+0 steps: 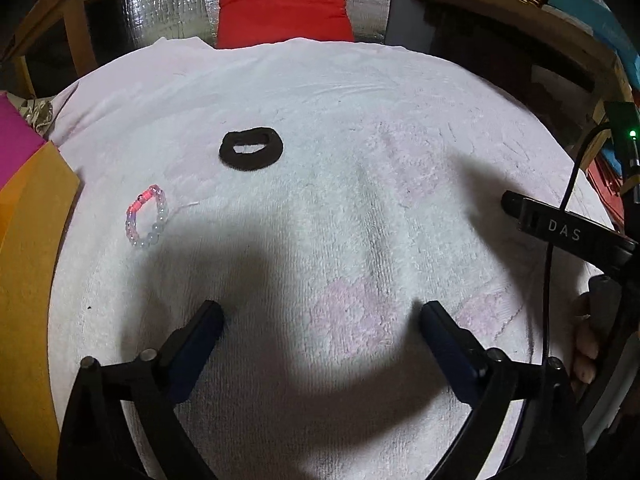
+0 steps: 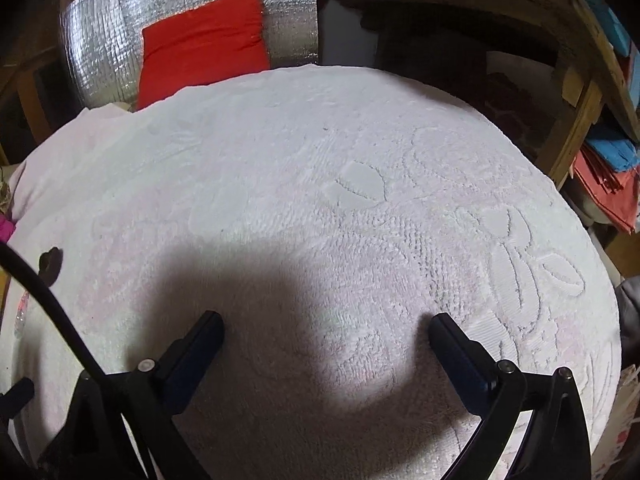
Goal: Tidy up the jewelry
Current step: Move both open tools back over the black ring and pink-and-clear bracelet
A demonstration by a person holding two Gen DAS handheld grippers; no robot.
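- Left gripper [image 1: 322, 320] hung spread wide, holding nothing, above the white terry towel [image 1: 340, 128].
- Right gripper [image 2: 326, 332] likewise gaped unladen.
- Black fabric hair tie [image 1: 251, 148] and pink-and-clear beaded bracelet [image 1: 147, 216] lay apart on the towel.

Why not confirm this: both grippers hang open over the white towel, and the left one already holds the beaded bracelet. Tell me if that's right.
Not quite. The left gripper holds nothing; the beaded bracelet lies on the white towel, as the left wrist view shows. The right gripper is open too.

black hair tie [image 2: 50, 265] partly behind cable [image 2: 44, 292], bracelet blurred
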